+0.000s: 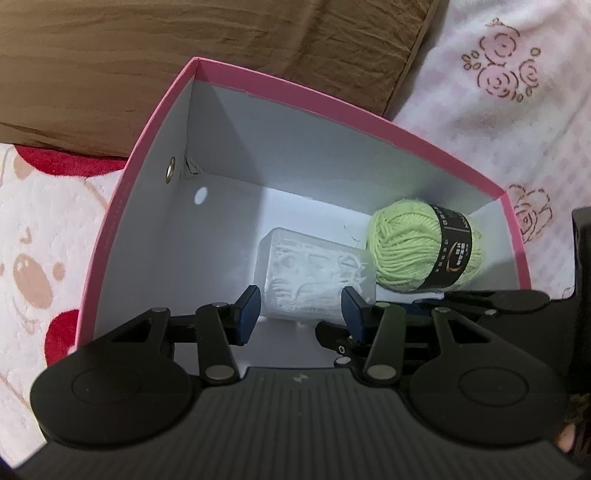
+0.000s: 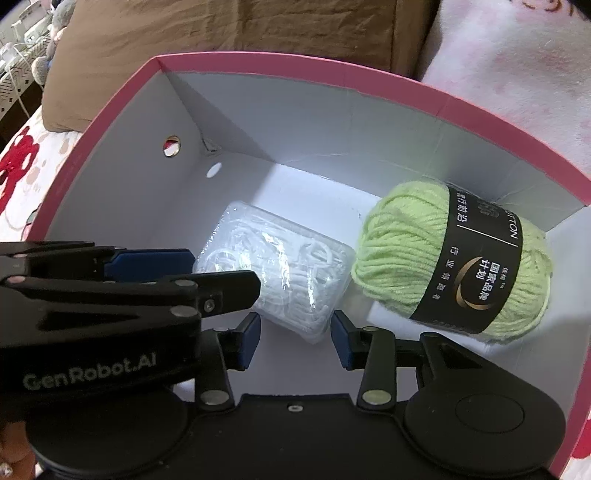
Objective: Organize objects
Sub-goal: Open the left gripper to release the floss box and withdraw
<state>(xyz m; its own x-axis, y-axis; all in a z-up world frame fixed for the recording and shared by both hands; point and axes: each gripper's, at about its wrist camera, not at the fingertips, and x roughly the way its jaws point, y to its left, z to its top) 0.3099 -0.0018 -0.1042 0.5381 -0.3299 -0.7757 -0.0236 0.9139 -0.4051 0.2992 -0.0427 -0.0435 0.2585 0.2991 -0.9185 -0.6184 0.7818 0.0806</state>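
A pink carton [image 1: 332, 107] [image 2: 295, 61] with white inner walls stands open in front of both grippers. On its floor lie a clear plastic case of white pieces [image 1: 310, 269] [image 2: 280, 273] and, to its right, a light-green yarn ball [image 1: 406, 254] [image 2: 406, 258] with a black band. My left gripper [image 1: 300, 312] [image 2: 226, 271] reaches in with its fingers on either side of the case's near-left end; whether the pads press on it I cannot tell. My right gripper [image 2: 295, 341] hangs over the case's near corner, pads apart from it. One of its fingers [image 1: 495, 299] shows in the left wrist view.
The carton rests on soft bedding. A brown cushion [image 1: 184, 55] [image 2: 221, 26] lies behind it, a pink floral cloth [image 1: 498, 110] to the right and a cartoon-print blanket [image 1: 37, 258] to the left. The left wall has a round eyelet hole [image 1: 171, 169] [image 2: 171, 145].
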